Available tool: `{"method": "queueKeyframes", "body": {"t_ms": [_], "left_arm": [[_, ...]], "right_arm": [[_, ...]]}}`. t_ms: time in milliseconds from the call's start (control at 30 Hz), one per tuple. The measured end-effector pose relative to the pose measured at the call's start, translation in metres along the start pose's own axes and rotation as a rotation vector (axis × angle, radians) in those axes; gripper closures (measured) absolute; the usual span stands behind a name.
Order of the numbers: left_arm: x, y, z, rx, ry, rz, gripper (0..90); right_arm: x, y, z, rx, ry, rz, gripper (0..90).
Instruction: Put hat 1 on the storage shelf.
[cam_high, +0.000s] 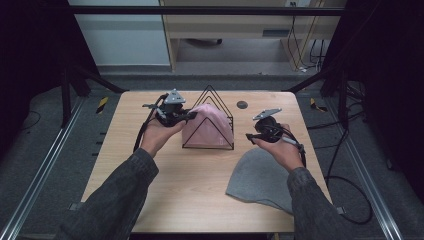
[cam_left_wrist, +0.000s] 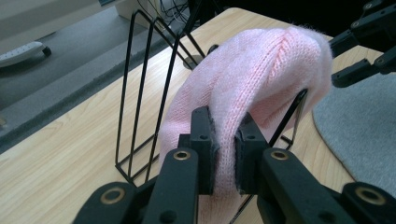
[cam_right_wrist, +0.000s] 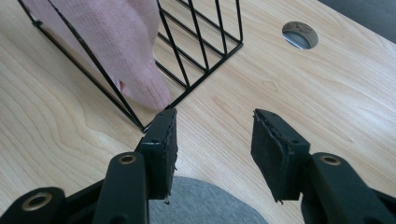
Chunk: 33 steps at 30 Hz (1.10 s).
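1. Nearest the lens in the left gripper view, two black jaws are pinched together on a fold of the pink knit hat (cam_left_wrist: 261, 79); the wool bulges out between the pads, so the left gripper (cam_left_wrist: 227, 154) is clamped on the hat's lower edge.
2. That pink hat sits draped over a black wire rack (cam_high: 212, 107) near the far middle of the wooden table (cam_high: 165, 190). From the high view it covers the rack's front frames, while the rear triangular frames stand bare behind it.
3. Seen from above, the left gripper (cam_high: 186, 116) comes at the hat from the rack's left side, touching the wool, with the person's left hand (cam_high: 159, 136) wrapped around its body.
4. Over on the other side, the right gripper (cam_high: 248, 136) is held just right of the rack, apart from it. In the right gripper view its jaws stand well apart with nothing between them, only bare tabletop; the right gripper (cam_right_wrist: 214, 140) hovers close to the rack's front corner, where a tip of pink wool pokes through the wires.
5. A grey hat (cam_high: 260, 177) lies flat on the table's near right part, under the right forearm and well clear of the rack.
6. A small round hole (cam_right_wrist: 300, 34) is set into the tabletop beyond the rack, toward the far edge.
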<state>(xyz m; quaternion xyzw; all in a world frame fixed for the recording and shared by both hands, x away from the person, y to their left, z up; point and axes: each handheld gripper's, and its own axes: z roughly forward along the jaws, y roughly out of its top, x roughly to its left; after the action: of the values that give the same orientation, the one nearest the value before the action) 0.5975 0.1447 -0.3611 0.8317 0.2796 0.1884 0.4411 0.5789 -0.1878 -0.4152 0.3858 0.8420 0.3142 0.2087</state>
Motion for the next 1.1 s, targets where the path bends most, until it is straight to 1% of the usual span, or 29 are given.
{"method": "queueKeyframes", "body": {"t_ms": [133,300,400,500,533,600,633,667,700,733,767,800,867,900,933,967,1000,1033,1067,1100], "left_arm": [[0.000,-0.002,0.001,0.007,-0.001,0.000,80.2],[0.001,-0.005,0.003,0.016,0.002,-0.007,80.1],[0.000,-0.005,0.004,0.029,-0.001,0.001,79.9],[0.000,-0.005,0.003,0.029,0.000,0.004,79.7],[0.001,-0.006,0.003,0.030,-0.004,0.000,78.8],[0.001,-0.007,0.004,0.036,-0.005,-0.002,75.9],[0.001,-0.008,0.004,0.035,-0.005,-0.006,75.9],[0.001,-0.009,0.002,0.024,0.004,-0.023,65.5],[0.001,-0.009,0.002,0.024,0.004,-0.023,59.7],[0.001,-0.010,-0.003,0.014,0.016,-0.035,54.4],[0.001,-0.010,-0.003,0.014,0.016,-0.035,51.0],[0.003,-0.011,-0.009,0.000,0.031,-0.044,46.8],[0.005,-0.012,-0.016,-0.004,0.048,-0.059,36.4],[0.007,-0.013,-0.019,-0.008,0.047,-0.066,32.6],[0.007,-0.013,-0.019,-0.008,0.047,-0.066,29.2],[0.007,-0.014,-0.025,-0.006,0.049,-0.075,29.2],[0.008,-0.016,-0.029,0.001,0.053,-0.078,24.8],[0.008,-0.021,-0.037,0.019,0.056,-0.079,20.0],[0.008,-0.021,-0.037,0.019,0.056,-0.079,17.2],[0.007,-0.025,-0.042,0.033,0.056,-0.082,17.2]], "right_arm": [[-0.003,-0.004,0.000,0.008,0.000,0.013,51.5],[-0.006,-0.005,-0.001,0.009,-0.009,0.014,51.1],[-0.007,-0.007,-0.002,0.014,-0.012,0.026,50.9],[-0.008,-0.008,-0.002,0.012,-0.013,0.024,50.8],[-0.009,-0.008,-0.002,0.012,-0.013,0.031,50.2],[-0.010,-0.009,-0.002,0.012,-0.014,0.030,49.8],[-0.010,-0.009,-0.003,0.016,-0.016,0.036,48.9],[-0.011,-0.011,-0.003,0.014,-0.020,0.039,47.0],[-0.011,-0.011,-0.003,0.014,-0.020,0.039,47.0],[-0.012,-0.012,-0.004,0.017,-0.027,0.048,44.4],[-0.012,-0.012,-0.004,0.017,-0.027,0.048,44.4],[-0.014,-0.013,-0.006,0.016,-0.038,0.051,41.0],[-0.015,-0.014,-0.007,0.016,-0.045,0.064,36.3],[-0.016,-0.014,-0.007,0.019,-0.050,0.069,34.1],[-0.016,-0.014,-0.007,0.019,-0.050,0.069,34.1],[-0.017,-0.015,-0.008,0.019,-0.058,0.074,31.9],[-0.017,-0.015,-0.009,0.023,-0.067,0.082,28.9],[-0.019,-0.017,-0.012,0.027,-0.084,0.092,25.8],[-0.019,-0.017,-0.012,0.027,-0.084,0.092,25.8],[-0.019,-0.018,-0.014,0.026,-0.086,0.096,24.6]]}}
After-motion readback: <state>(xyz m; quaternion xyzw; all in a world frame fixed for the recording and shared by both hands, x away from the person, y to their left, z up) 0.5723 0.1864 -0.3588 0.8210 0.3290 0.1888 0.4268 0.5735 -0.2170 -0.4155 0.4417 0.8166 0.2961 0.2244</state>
